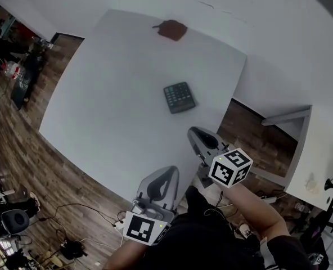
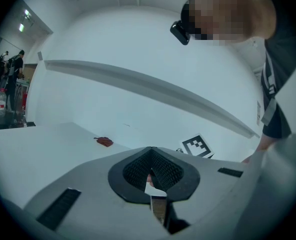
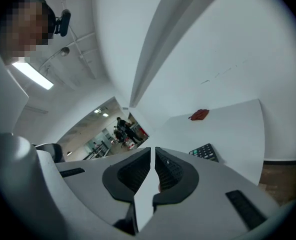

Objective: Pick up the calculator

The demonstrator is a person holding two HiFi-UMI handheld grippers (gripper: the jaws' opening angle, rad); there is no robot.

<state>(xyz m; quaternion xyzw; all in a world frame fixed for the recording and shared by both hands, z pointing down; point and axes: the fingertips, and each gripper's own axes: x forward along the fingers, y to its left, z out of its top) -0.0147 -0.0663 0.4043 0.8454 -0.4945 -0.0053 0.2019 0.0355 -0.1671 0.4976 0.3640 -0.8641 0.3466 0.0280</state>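
The dark calculator (image 1: 179, 97) lies flat near the middle of the white table (image 1: 110, 94), its keys facing up. My right gripper (image 1: 194, 132) hovers over the table's near edge, a short way on the near side of the calculator, with its jaws shut and nothing between them. In the right gripper view the calculator (image 3: 204, 152) shows just beyond the closed jaw tips (image 3: 153, 151), to their right. My left gripper (image 1: 167, 172) is lower and further back, off the table's near edge, also shut and empty (image 2: 151, 151). The calculator is hidden in the left gripper view.
A small reddish-brown object (image 1: 172, 30) lies at the table's far edge by the wall, also seen as the reddish-brown object (image 3: 199, 115) (image 2: 104, 141). Wooden floor with cables (image 1: 71, 229) lies below the near edge. A white shelf unit (image 1: 324, 151) stands to the right.
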